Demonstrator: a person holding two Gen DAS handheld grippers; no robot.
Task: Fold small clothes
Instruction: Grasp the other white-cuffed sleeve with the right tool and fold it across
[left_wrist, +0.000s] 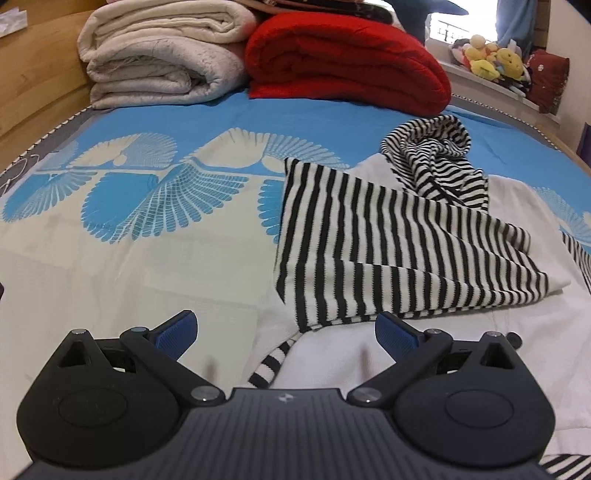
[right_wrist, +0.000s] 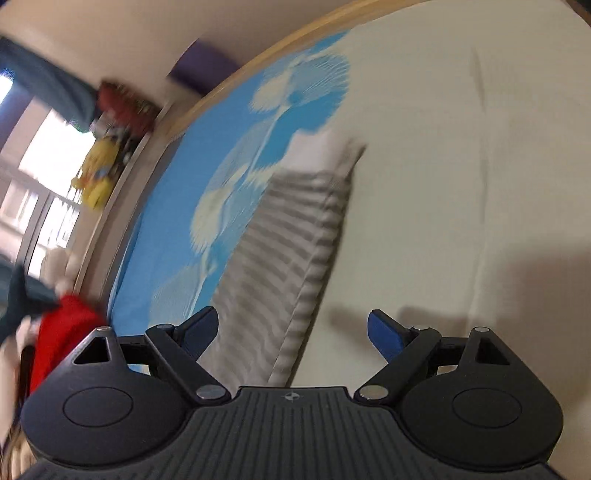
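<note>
Both grippers, left (left_wrist: 286, 334) and right (right_wrist: 291, 332), spread and empty; striped garment (left_wrist: 388, 240) motion-blurred in right view

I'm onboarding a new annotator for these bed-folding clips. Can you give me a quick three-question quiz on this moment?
1. True or false: the left gripper is clamped on the striped garment.
2. Multiple choice: what lies at the far end of the bed, beside the red blanket? A) a folded cream blanket B) a laundry basket C) a pillow in a green case
3. Fill in: in the right wrist view, the right gripper has its jaws ____.

Key: 1 false, its jaws are open and hold nothing; 2 A, the cream blanket; 3 open.
</note>
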